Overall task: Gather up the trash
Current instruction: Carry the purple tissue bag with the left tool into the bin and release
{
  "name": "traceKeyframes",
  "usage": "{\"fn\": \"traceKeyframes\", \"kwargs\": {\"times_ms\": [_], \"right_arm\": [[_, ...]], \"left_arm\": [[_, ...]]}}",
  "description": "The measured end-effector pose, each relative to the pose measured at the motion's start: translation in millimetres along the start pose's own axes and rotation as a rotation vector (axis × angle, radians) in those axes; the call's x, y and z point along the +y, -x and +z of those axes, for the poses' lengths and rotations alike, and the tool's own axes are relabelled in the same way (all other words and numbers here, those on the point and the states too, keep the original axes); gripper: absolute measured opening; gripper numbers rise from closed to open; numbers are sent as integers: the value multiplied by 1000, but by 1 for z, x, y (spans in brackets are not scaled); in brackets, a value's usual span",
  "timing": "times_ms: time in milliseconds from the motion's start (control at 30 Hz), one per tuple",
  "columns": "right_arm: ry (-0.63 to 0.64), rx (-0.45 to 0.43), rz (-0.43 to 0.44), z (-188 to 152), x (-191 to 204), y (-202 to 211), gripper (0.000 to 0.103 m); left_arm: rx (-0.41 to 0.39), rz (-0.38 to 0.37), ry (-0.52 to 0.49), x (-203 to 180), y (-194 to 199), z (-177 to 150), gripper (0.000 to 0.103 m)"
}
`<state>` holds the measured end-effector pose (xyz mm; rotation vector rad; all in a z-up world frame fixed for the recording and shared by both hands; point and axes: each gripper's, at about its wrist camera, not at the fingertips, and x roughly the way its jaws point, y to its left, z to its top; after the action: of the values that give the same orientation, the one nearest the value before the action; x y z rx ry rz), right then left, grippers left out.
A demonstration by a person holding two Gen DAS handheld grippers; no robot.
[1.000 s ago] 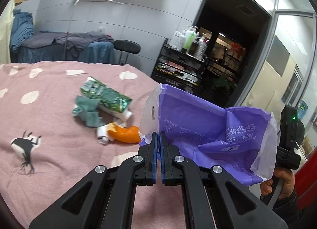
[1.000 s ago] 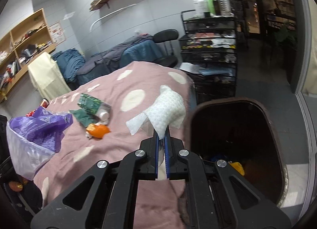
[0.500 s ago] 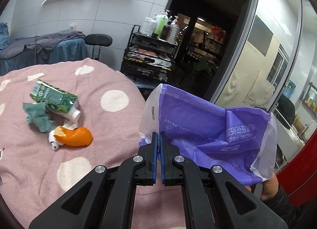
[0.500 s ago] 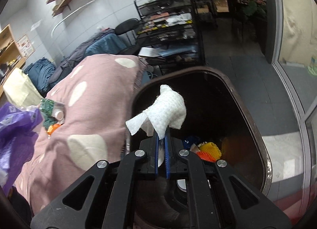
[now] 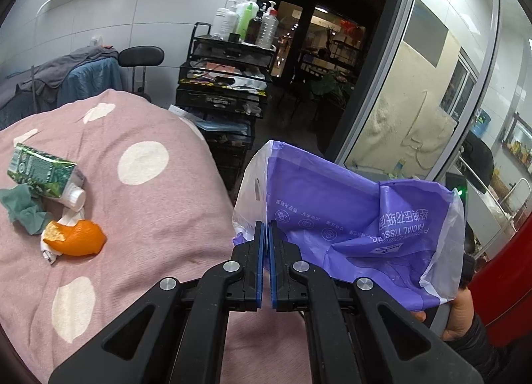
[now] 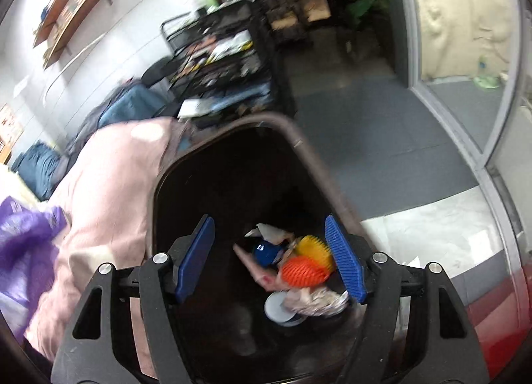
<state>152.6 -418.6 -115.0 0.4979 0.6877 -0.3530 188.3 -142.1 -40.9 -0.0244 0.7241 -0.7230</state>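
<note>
My left gripper (image 5: 267,229) is shut on the edge of a purple plastic tissue wrapper (image 5: 349,227), held up over the right end of the pink spotted blanket (image 5: 156,217). An orange peel (image 5: 78,237), a green carton (image 5: 41,171), a white tube and a crumpled green cloth (image 5: 23,211) lie on the blanket to the left. My right gripper (image 6: 271,256) hangs over the dark bin (image 6: 299,148); its jaws are opening with nothing held between them. Mixed trash (image 6: 299,267) lies in the bin's bottom. The white paper towel is not clearly visible.
A black wire cart (image 5: 226,84) with bottles on top stands behind the blanket's end. A glass door (image 5: 432,84) and grey floor (image 6: 382,118) lie to the right. A person's hand (image 5: 460,311) shows at the lower right of the left wrist view.
My right gripper swung from the blanket to over the bin, opened, and the white paper towel left its jaws. My left gripper moved right with the purple wrapper still pinched.
</note>
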Motion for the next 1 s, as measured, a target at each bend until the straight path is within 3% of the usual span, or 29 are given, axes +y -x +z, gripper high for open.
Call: {"fn": "traceKeyframes", "kwargs": {"times_ms": [133, 400, 867, 967, 1000], "right_arm": [[-27, -89, -26, 11, -10, 22, 70], [-66, -180, -11, 27, -23, 50, 73], [-90, -196, -4, 34, -28, 64, 77], [-86, -195, -2, 34, -27, 65, 77], [-85, -195, -2, 35, -27, 65, 77]], "left_arm": [[31, -14, -18, -12, -16, 6, 4], [82, -11, -93, -36, -47, 19, 4], [171, 17, -155, -54, -79, 12, 6], [179, 25, -160, -55, -82, 12, 23], [180, 23, -160, -54, -82, 12, 38]]}}
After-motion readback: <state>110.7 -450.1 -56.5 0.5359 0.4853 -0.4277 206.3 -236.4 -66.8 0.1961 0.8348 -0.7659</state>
